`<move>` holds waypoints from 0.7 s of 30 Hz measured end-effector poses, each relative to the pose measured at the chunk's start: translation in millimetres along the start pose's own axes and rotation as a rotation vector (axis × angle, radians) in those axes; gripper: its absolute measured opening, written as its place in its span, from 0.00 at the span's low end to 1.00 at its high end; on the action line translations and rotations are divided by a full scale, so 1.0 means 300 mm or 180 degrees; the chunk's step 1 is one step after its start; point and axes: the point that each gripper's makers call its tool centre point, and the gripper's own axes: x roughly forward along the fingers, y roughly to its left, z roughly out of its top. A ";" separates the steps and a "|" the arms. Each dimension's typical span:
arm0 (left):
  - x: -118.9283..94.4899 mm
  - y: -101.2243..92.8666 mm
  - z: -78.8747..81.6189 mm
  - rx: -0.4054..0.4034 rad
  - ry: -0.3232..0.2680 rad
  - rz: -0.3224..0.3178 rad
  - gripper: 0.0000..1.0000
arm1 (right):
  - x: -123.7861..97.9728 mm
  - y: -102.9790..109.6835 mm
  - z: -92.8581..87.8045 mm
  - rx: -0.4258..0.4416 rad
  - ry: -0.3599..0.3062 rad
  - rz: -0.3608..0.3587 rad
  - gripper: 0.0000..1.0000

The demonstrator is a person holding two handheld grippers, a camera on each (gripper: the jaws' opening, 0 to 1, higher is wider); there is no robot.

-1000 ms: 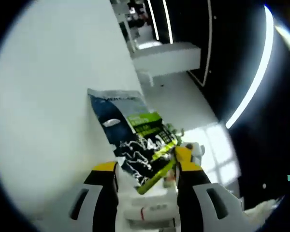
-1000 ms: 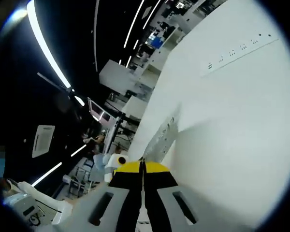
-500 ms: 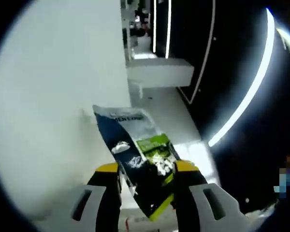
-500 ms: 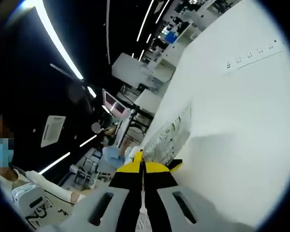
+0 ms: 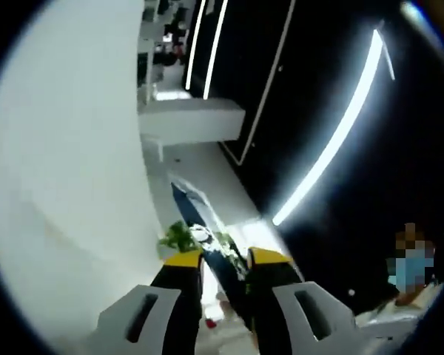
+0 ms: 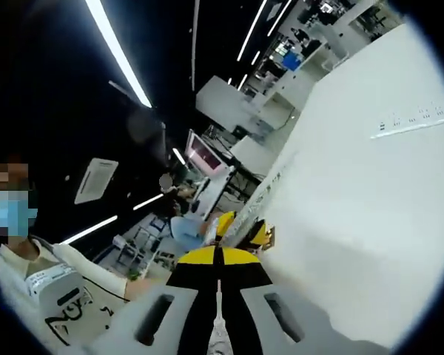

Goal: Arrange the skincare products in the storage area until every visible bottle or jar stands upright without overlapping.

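Note:
A flat dark blue sachet (image 5: 200, 222) with green print hangs edge-on between the yellow-tipped jaws of my left gripper (image 5: 223, 255), which is shut on it and holds it up in the air beside a white wall. In the right gripper view the same sachet (image 6: 270, 188) shows as a thin silvery strip rising along the wall. The left gripper's yellow tips (image 6: 240, 228) sit just beyond my right gripper (image 6: 218, 253). My right gripper's jaws are pressed together, with nothing seen held between them.
A tall white wall (image 5: 66, 148) fills the left side, with a white counter (image 5: 192, 122) further off. A person in a white top (image 6: 66, 277) stands at the left of the right gripper view. Desks and a monitor (image 6: 205, 157) lie in the dark room behind.
The sachet has turned from face-on to edge-on between the left jaws, and they have drawn closer together. Both cameras have swung, and the white tubes below have left the view.

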 end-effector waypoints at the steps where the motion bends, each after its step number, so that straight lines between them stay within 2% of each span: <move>1: 0.003 -0.026 -0.004 0.0010 0.0047 -0.0081 0.21 | 0.003 0.024 0.004 -0.0049 0.0002 0.0054 0.01; 8: 0.019 -0.040 -0.040 0.0028 0.0222 -0.0070 0.25 | 0.044 0.144 -0.009 -0.0297 0.0196 0.0256 0.01; 10: 0.020 -0.054 -0.046 -0.0025 0.0215 -0.0133 0.22 | 0.054 0.164 -0.025 -0.0344 0.0270 0.0287 0.01; 12: 0.020 -0.081 -0.053 -0.0017 0.0234 -0.0210 0.15 | 0.054 0.164 -0.044 -0.0397 0.0352 0.0225 0.01; 15: 0.018 -0.114 -0.047 0.0021 0.0216 -0.0243 0.11 | 0.036 0.164 -0.048 -0.0393 0.0336 0.0175 0.01; 21: 0.030 -0.134 -0.053 0.0285 0.0355 0.0047 0.07 | 0.011 0.146 -0.070 -0.0400 0.0333 -0.0003 0.01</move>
